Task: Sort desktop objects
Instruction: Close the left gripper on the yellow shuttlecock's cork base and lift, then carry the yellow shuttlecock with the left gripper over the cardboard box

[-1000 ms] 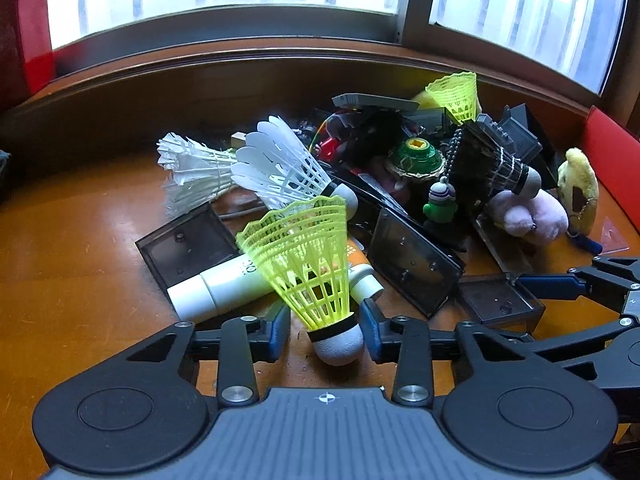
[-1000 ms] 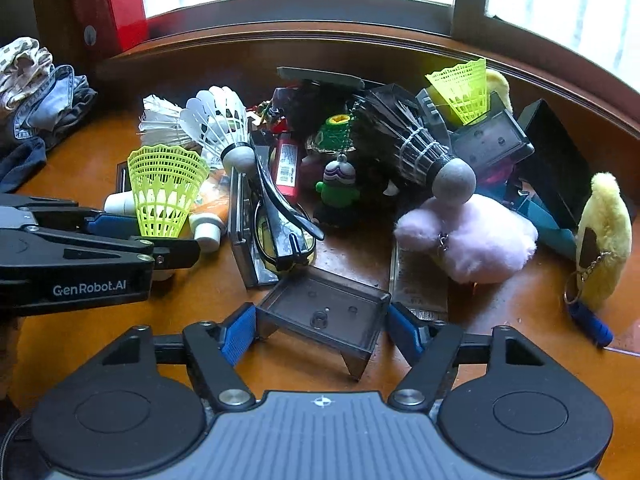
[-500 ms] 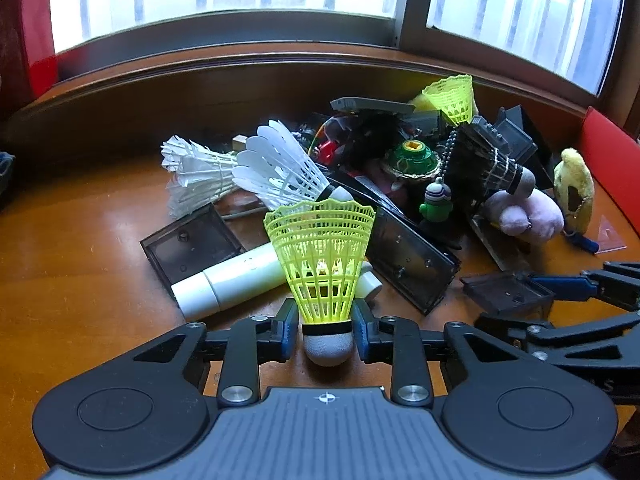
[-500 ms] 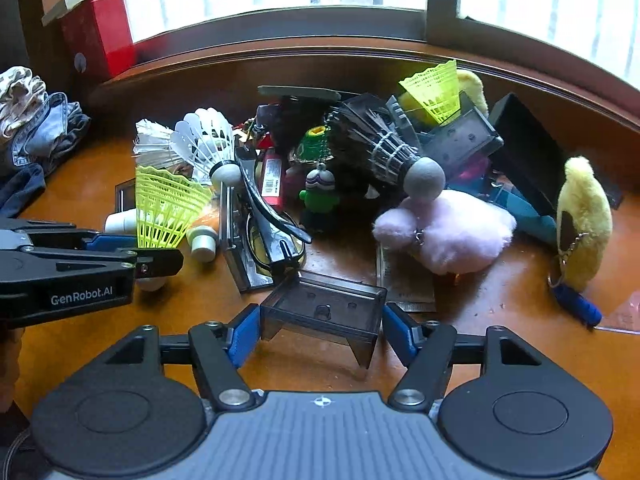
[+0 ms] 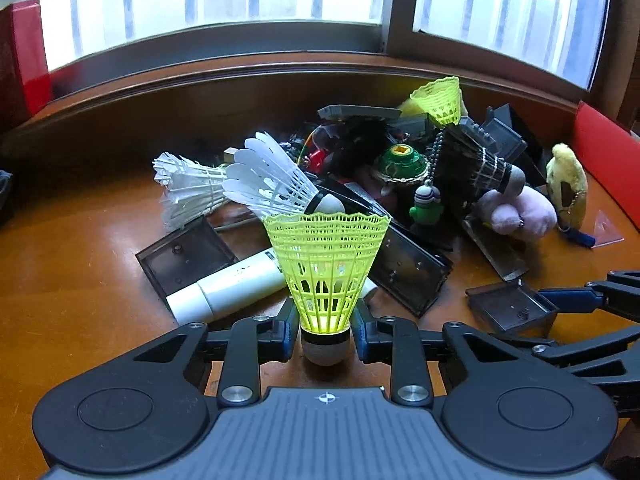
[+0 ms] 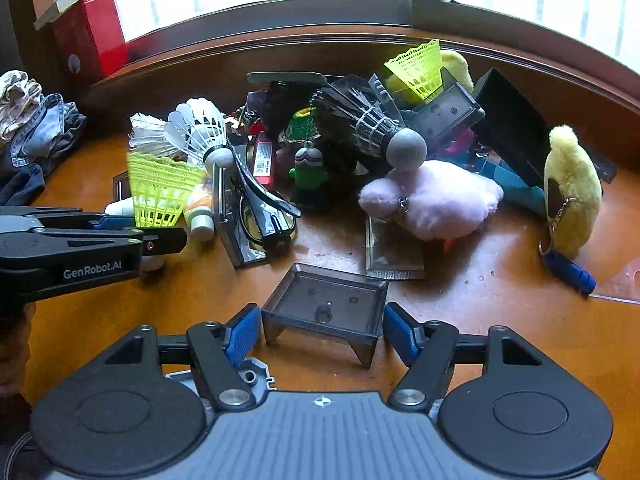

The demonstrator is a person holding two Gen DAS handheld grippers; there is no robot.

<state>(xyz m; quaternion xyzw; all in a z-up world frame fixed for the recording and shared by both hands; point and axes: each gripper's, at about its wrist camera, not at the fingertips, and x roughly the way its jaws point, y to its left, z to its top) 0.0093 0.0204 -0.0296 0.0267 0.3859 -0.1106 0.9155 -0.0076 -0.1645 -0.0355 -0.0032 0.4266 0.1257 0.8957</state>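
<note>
My left gripper [image 5: 326, 334] is shut on the cork end of a yellow net shuttlecock [image 5: 326, 264], which stands upright just above the wooden table [image 5: 80, 280]. In the right wrist view, that left gripper [image 6: 156, 236] shows at the left edge with the yellow shuttlecock [image 6: 160, 190] in it. My right gripper [image 6: 322, 336] is shut on a small dark see-through plastic tray [image 6: 326, 304], its blue pads pressing on the two short sides. The same tray [image 5: 508, 308] appears low on the right in the left wrist view.
The pile behind holds white shuttlecocks [image 5: 272, 180], a black shuttlecock [image 6: 372, 128], a second yellow one [image 6: 420, 68], a white tube [image 5: 228, 284], glasses [image 6: 264, 208], a pink plush [image 6: 432, 200] and a yellow plush [image 6: 572, 192]. A red box [image 6: 92, 32] and clothes [image 6: 32, 132] sit far left.
My left gripper closed on the yellow shuttlecock, stood it upright and drew it back from the pile. My right gripper pulled back slightly with the tray.
</note>
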